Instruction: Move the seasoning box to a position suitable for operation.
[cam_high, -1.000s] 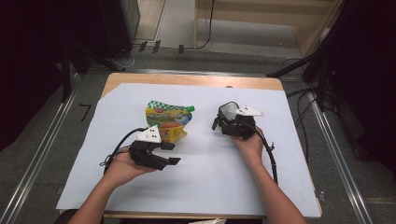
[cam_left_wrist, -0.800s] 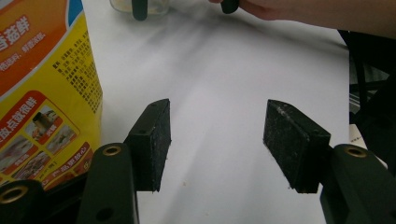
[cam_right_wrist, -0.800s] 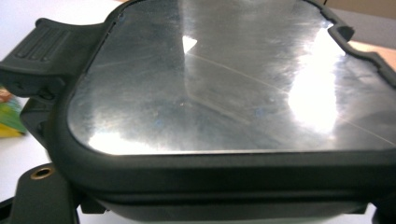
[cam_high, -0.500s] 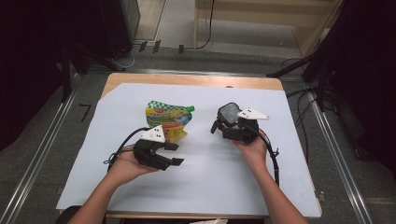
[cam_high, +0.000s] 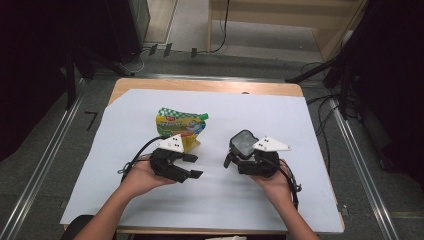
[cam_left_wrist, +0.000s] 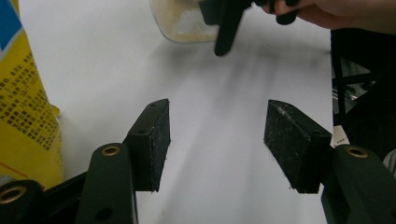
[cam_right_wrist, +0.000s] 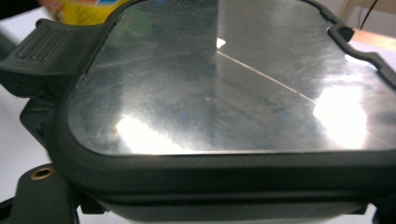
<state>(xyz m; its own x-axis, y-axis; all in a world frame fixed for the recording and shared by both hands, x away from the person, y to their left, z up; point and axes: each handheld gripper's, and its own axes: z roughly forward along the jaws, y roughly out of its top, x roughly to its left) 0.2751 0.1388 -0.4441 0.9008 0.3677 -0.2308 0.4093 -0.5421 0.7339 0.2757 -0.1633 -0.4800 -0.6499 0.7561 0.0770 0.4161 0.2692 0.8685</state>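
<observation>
- While the right gripper (cam_high: 239, 156) carries a lidded container (cam_high: 243, 142), its jaws clamped on the container's sides, the lift stage can be judged complete; in the right gripper view the container's grey lid (cam_right_wrist: 224, 79) sits directly ahead of the camera.
- The left gripper (cam_high: 192, 166) is empty: its jaws stand apart over bare white sheet (cam_left_wrist: 219, 140), gripping nothing.
- A yellow pouch (cam_high: 179, 128) lies on the sheet at 12 o'clock from the left gripper and at 10 o'clock from the container.
- Remaining work, as a judgement: setting the container down or handing it across to the open left gripper; the latches appear closed.
</observation>
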